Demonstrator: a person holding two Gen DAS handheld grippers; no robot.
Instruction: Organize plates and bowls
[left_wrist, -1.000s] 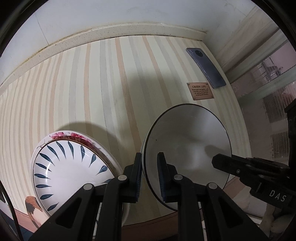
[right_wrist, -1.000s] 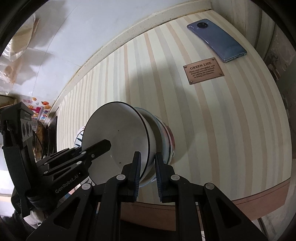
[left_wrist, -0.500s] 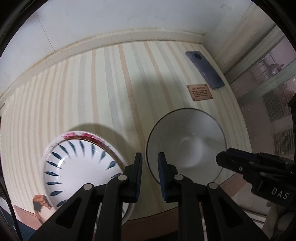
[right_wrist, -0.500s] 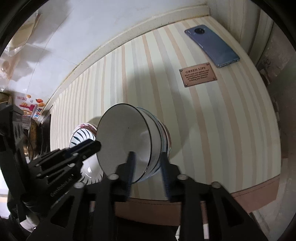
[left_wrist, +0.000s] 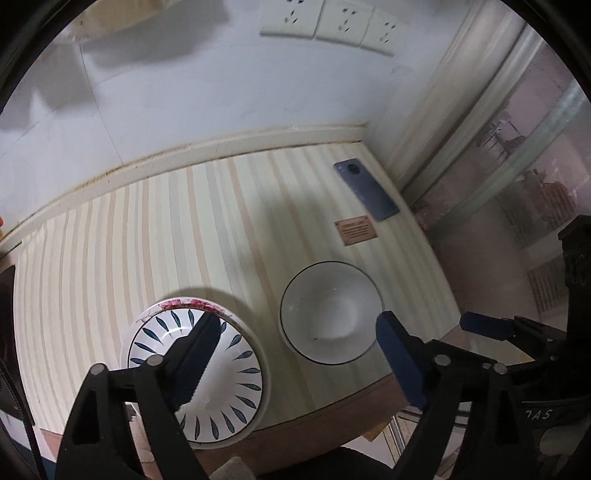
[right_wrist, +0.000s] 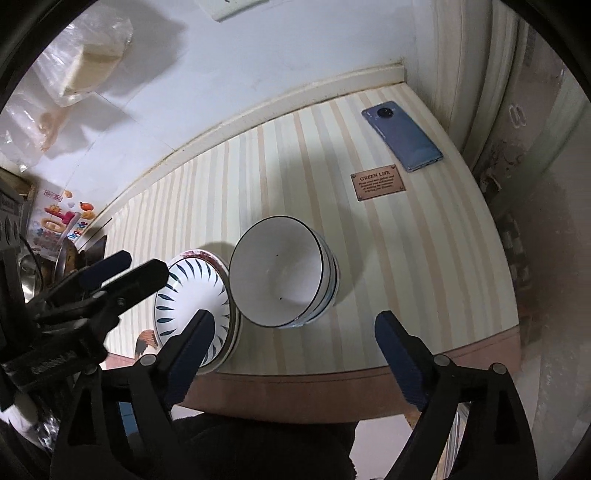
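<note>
Both of my hand-held grippers hang above the near edge of the bench (left_wrist: 110, 258), and both are spread wide with nothing between the fingers.

Left hand-held gripper (left_wrist: 295, 350): fingers apart, holding nothing. Its left finger overlaps the patterned bowl in my left wrist view.

Right hand-held gripper (right_wrist: 295, 350): fingers apart as well, empty. It also shows at the right edge of the left wrist view.

White bowl (left_wrist: 330, 313) with a thin dark rim: upright on the bench near the near edge. The right wrist view shows it as the top of a nested stack of bowls (right_wrist: 280, 273), with blue lines on the outer walls below it.

Patterned bowl (left_wrist: 207, 365), white with blue leaf marks: just beside the stack, on its left, close to the near edge. It sits in a dish with red flowers on the rim (left_wrist: 184, 303). From the right wrist view the two stacks look touching or nearly so; I cannot tell which.

Phone (right_wrist: 402, 136): lying flat near the far right corner, well apart from the bowls.

Brown plaque (right_wrist: 377, 181) reading "GREEN LIFE": flat on the bench, between the phone and the white bowl.

Wall sockets (left_wrist: 328, 22) above the bench's far edge.
</note>
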